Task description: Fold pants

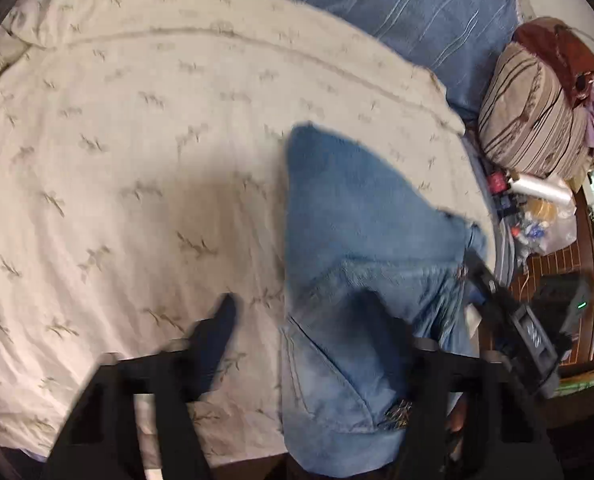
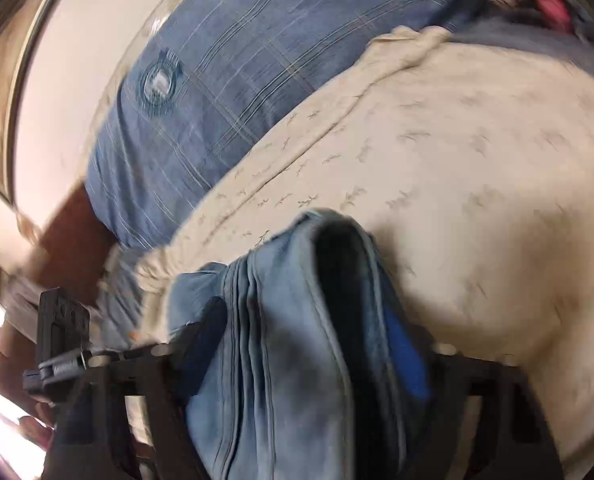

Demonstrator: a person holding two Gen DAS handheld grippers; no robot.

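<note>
Denim pants [image 1: 361, 248] hang bunched in the right tongs [image 2: 297, 320], lifted for folding over the bed [image 1: 137, 140]; left tongs [image 1: 297, 320] gape wide, lower frame

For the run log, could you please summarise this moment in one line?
blue denim pants on cream bedspread | left gripper: open | right gripper: holds pants

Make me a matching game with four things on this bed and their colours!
Things:
1. jeans
2. bedspread
3. pillow
4. cushion

Colours:
A. tan with dark brown stripes
B. cream with small leafy sprigs
C. light blue denim
D. blue with thin pale lines

Pairs: 1-C, 2-B, 3-D, 4-A
</note>
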